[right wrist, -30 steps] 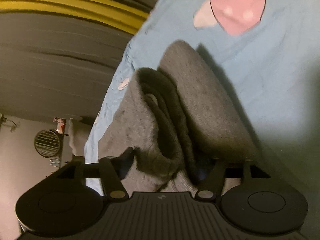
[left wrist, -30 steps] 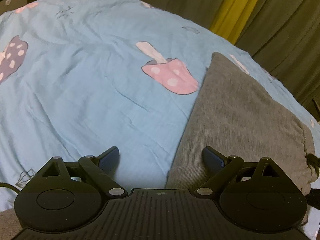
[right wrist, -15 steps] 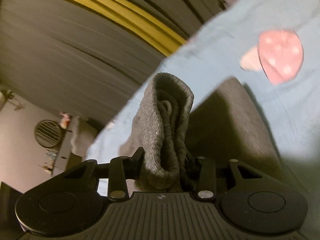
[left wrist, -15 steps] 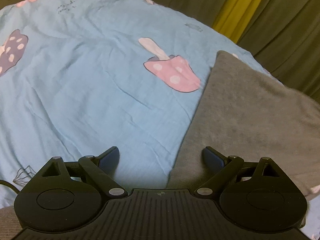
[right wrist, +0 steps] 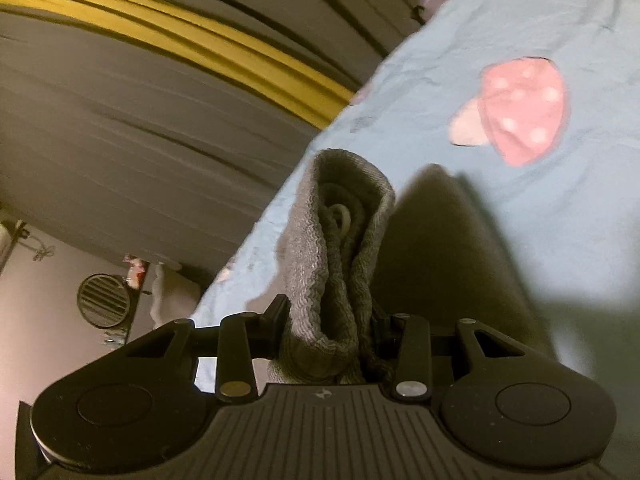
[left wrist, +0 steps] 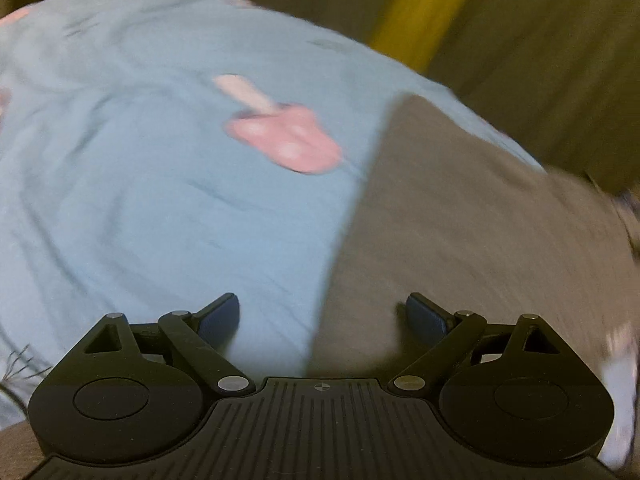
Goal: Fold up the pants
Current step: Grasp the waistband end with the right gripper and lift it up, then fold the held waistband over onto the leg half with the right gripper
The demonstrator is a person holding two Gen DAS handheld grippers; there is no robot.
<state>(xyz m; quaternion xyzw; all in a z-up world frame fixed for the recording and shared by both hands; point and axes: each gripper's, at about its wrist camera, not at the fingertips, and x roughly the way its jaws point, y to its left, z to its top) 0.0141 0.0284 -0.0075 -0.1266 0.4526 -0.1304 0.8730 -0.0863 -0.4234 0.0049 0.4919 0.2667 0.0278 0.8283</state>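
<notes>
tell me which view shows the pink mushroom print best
The right wrist view: the pink mushroom print is sharp there, its white spots distinct on the blue sheet. In the left wrist view it is smeared by motion blur.

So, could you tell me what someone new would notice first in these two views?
Probably the bunched grey pants, clamped in the right gripper and lifted off the bed. Next, the blue sheet with its pink mushroom print just left of the pants. The left gripper hangs open over the pants' edge, gripping nothing.
</notes>
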